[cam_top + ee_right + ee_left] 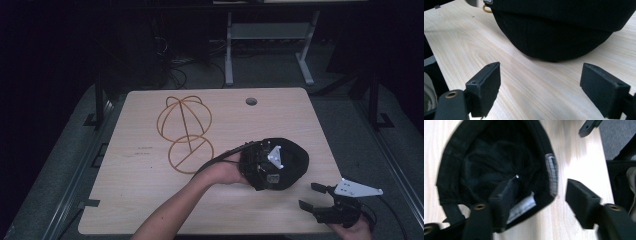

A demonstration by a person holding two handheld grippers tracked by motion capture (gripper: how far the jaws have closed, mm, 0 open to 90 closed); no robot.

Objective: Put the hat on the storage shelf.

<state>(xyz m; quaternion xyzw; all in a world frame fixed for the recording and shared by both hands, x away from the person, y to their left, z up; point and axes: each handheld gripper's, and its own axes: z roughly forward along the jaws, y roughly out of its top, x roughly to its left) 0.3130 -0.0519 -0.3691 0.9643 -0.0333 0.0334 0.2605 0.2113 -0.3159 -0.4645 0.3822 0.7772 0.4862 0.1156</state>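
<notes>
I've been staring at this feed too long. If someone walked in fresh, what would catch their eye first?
First, the black cap lying opening-up right of the table's middle, with the left gripper over it, open, one jaw inside the cap and the other outside its rim. Next, the orange wire hat stand lying left of centre, toward the far edge. Last, the right gripper, open, hanging at the near right corner, aimed at the cap.

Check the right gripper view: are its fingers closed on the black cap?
No. The right gripper is open, bare table between its fingers, the black cap beyond them.
</notes>
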